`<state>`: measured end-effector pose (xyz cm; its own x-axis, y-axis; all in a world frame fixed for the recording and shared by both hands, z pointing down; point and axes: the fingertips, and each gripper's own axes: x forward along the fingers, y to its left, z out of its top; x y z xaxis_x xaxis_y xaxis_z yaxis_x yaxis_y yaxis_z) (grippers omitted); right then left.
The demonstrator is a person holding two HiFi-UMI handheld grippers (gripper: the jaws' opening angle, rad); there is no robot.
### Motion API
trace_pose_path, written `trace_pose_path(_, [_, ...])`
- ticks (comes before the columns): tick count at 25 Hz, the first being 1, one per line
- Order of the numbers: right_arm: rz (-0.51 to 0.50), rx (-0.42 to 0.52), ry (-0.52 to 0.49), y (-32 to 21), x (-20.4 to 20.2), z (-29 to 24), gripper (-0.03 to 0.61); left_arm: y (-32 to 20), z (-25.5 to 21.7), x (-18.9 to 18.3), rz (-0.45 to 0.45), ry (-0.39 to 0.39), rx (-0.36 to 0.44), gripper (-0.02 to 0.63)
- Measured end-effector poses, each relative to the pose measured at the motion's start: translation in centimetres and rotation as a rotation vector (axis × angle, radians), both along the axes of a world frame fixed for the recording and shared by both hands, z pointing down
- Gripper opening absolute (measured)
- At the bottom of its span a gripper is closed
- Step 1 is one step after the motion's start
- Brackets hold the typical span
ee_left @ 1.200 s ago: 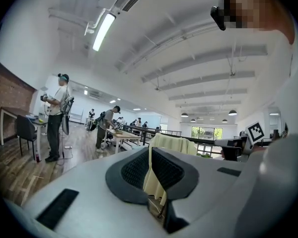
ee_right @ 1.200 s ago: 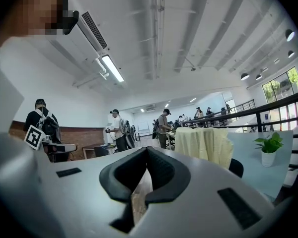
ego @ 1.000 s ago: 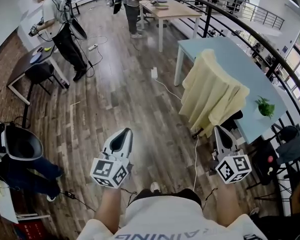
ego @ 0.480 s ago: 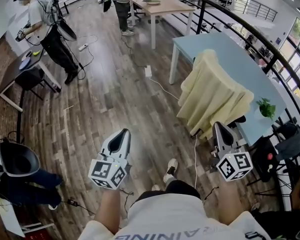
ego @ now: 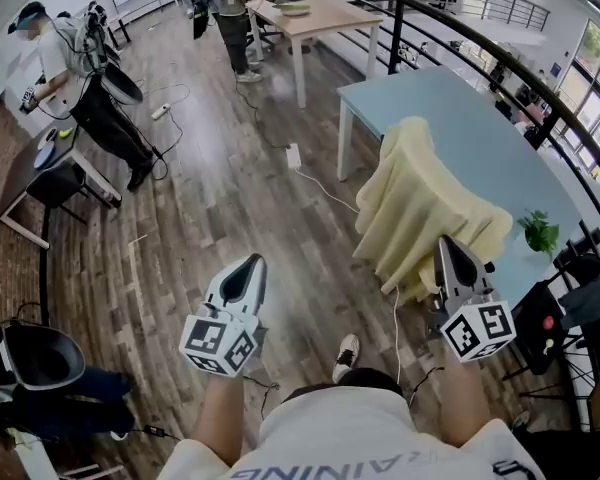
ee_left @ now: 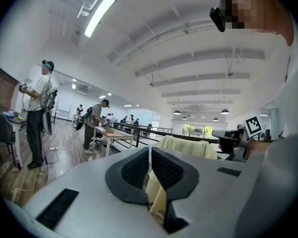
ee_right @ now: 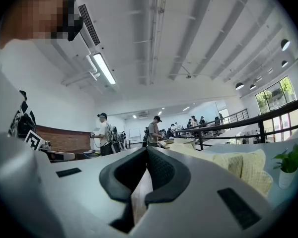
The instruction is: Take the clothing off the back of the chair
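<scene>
We held both pairs of jaws clenched on nothing, the left gripper [ego: 247,264] level over the wooden floor [ego: 230,198] and the right gripper [ego: 447,245] level and close to the lower edge of the clothing [ego: 420,203], though we could not tell whether it touched. The clothing, a pale yellow piece, hung draped over the chair back, which it hid, just beside the blue desk [ego: 480,133]. A small plant [ego: 540,234] stood on that desk, and other people [ego: 85,78] worked well beyond it.

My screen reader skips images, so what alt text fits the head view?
Seen from above, a pale yellow garment hangs draped beside a light blue table, just ahead of the shut right gripper; the shut left gripper points over wooden floor. Other people work at desks farther back.
</scene>
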<state>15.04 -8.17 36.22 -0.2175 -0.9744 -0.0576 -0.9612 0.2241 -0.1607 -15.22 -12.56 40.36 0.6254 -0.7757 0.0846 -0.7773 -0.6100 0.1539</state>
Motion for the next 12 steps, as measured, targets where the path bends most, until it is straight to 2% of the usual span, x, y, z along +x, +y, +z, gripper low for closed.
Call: trace_pose_path(12, [0.07,0.029,-0.043,-6.4,7.4,-3.4,0.023,-10.8,-1.3,9.2,0.09,0.022,0.016,0.046])
